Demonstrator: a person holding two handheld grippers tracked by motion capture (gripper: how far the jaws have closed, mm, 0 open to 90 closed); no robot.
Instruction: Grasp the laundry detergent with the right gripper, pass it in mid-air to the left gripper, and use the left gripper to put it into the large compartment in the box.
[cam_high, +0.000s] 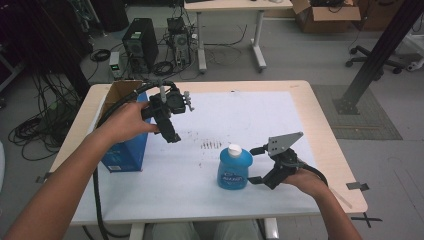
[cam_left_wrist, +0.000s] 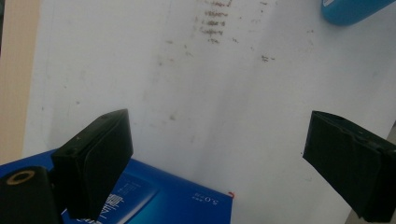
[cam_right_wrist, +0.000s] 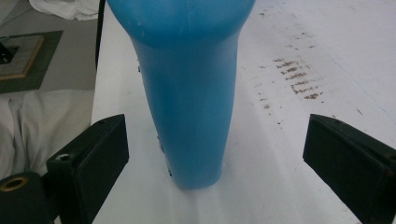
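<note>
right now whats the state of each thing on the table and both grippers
blue bottle: upright on the white mat, white cap on, ungripped
blue box: standing at the table's left edge, top flaps open
left gripper: open, held above the mat, holding nothing
right gripper: open, jaws on either side of the bottle, not touching it
white mat: flat, brown smudges near its middle

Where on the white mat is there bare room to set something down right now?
The far right part of the white mat is bare, beyond the blue bottle and the brown smudges. The near left strip, between the blue box and the bottle, is also free. It is crowded around the bottle, where the open right gripper brackets it, and at the box under the left gripper.
</note>
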